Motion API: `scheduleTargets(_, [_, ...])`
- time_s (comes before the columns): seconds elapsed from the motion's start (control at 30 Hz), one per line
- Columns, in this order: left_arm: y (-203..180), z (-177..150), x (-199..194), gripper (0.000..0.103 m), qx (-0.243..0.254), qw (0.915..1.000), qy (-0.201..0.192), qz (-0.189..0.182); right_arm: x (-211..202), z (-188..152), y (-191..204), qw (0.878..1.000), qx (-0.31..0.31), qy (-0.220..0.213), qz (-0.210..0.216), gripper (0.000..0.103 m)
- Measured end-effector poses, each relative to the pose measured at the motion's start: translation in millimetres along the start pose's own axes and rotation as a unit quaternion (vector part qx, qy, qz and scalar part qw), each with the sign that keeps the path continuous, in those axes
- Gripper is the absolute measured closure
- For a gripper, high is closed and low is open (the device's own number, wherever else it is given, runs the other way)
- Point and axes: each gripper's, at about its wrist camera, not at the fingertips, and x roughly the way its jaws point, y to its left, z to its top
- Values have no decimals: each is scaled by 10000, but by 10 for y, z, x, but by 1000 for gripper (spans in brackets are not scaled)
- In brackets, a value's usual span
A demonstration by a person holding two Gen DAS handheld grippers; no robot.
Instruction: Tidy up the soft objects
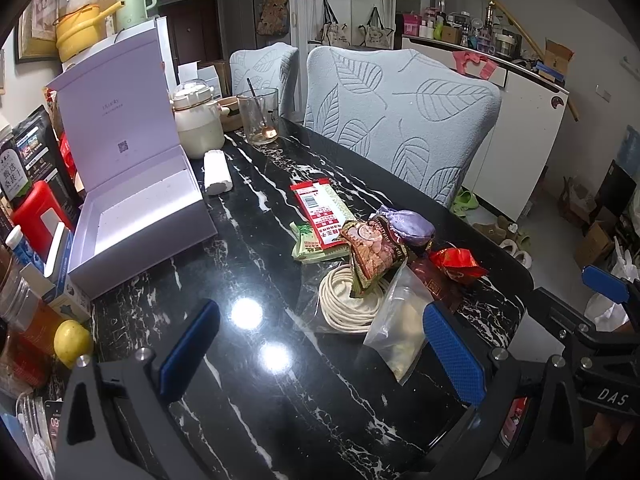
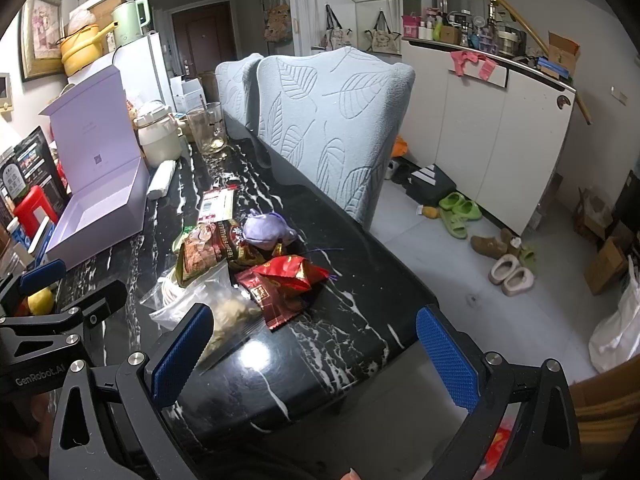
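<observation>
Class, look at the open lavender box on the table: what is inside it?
The lavender box stands with its lid raised, and the visible floor of its tray shows nothing in it. The near wall hides the tray's front strip, so that part cannot be checked.

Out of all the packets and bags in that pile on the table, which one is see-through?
The zip bag at the pile's near end, closest to the left gripper. You can see its pale contents through the plastic; the other packets are printed, opaque wrappers in red, green and brown.
</observation>
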Motion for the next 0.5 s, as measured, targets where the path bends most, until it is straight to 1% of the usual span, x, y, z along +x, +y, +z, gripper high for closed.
scheduleTargets(0.5, [-3, -9, 7, 0, -3, 10000, -3, -8, -3, 8, -5, 10000, 2, 8, 5, 0])
